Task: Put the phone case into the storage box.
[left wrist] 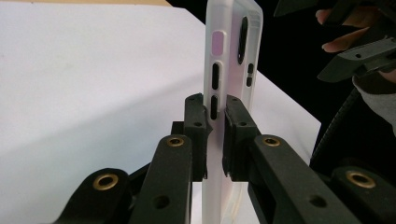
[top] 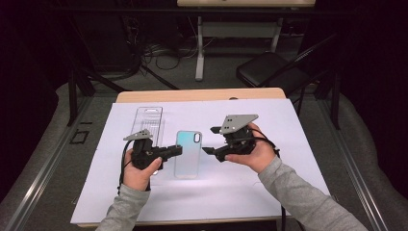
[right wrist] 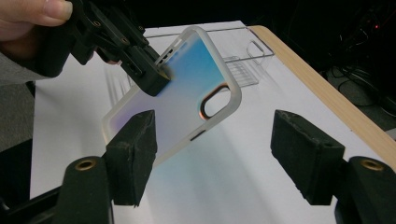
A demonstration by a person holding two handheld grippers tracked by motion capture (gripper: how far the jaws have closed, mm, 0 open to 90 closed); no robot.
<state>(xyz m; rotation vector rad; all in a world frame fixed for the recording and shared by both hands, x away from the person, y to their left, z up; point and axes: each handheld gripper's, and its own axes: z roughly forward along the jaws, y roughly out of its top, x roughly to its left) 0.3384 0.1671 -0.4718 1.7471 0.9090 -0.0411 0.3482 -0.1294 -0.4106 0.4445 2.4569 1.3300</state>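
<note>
Translucent, frosted plastic with a blue-to-pink sheen makes up the phone case [top: 187, 154], which the left gripper [top: 177, 151] pinches by one long side wall, its jaws pressed together on the thin rim right at the button cut-outs. In the left gripper view the case [left wrist: 229, 70] stands on edge between the two pads, so the grip looks chosen to keep the case lifted and tilted off the white paper sheet [top: 240, 187], with its back and its far edge left free for the other hand.

The right gripper [top: 208, 140] has its jaws spread, with nothing between the pads. In the right gripper view the case [right wrist: 187, 88] floats ahead of those jaws and a little to their left, its lower edge near the left pad but not touching it, and the camera cut-out faces the lens. The spread seems meant to take the free long edge, opposite the left gripper [right wrist: 144, 70], so the case could be steadied or passed across.

The clear plastic packaging tray [top: 148, 122] lies flat on the sheet beyond the left gripper, well apart from the case, probably set aside as the shell the case belongs in. The light wooden table edge [top: 202, 94] runs behind it.
</note>
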